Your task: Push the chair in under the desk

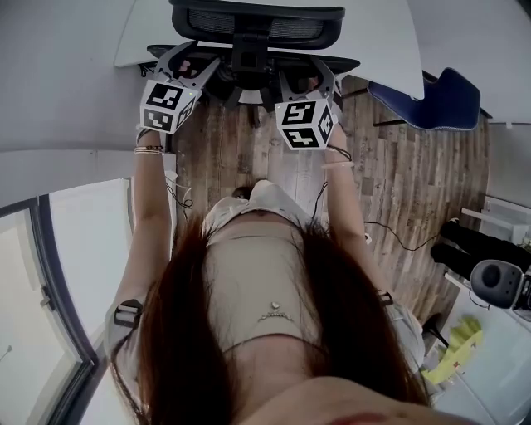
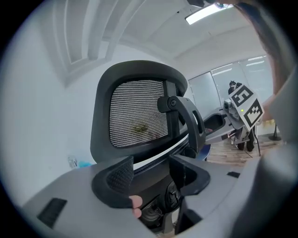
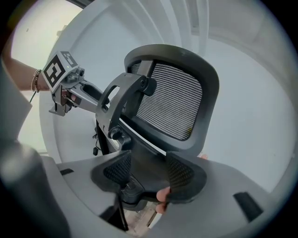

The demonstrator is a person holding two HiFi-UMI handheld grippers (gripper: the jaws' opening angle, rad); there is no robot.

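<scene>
Tongs, left and right, are both closed on the chair. Each pair of jaws straddles a dark rigid part of the lower back frame, one on either side of the central spine. In the right gripper view the pads sit against the frame. In the left gripper view the frame fills the gap between the jaws, so I judge that grip firm as well.

The chair stands straight ahead of me on the wooden floor. Its mesh back is at the near edge of the white surface, and its seat is hidden beneath the back.

Handling, as I judge it:
- The frame is stiff plastic and will carry a push.
- The mesh panel is soft and would sag, so it is no place to press.
- A high push on the back may tilt it rather than move the chair, so my low, symmetrical hold suits.
- The chair is moderately heavy and should travel easily on smooth boards, but an uneven push could swing it.
</scene>
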